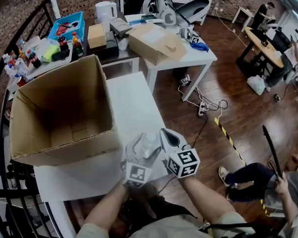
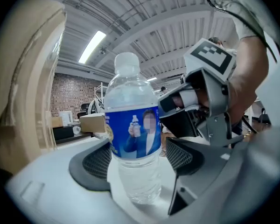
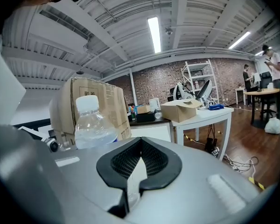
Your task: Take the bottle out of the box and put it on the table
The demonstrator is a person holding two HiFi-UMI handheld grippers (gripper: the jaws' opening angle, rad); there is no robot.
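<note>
Clear plastic bottle (image 2: 130,139) with blue label stands upright, white cap up and long axis vertical, on the smooth white table (image 1: 134,103) at lower centre of the head view, just right of the open brown cardboard box (image 1: 64,98). Left gripper (image 2: 136,158) jaws spread wide around it, black ribbed pads either side. Right gripper (image 3: 139,160) jaws closed together, empty.

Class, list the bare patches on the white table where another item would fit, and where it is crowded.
Free: table strip right of the box, to the far edge; near strip before the box. Crowded: round the bottle, with left gripper and right gripper.
</note>
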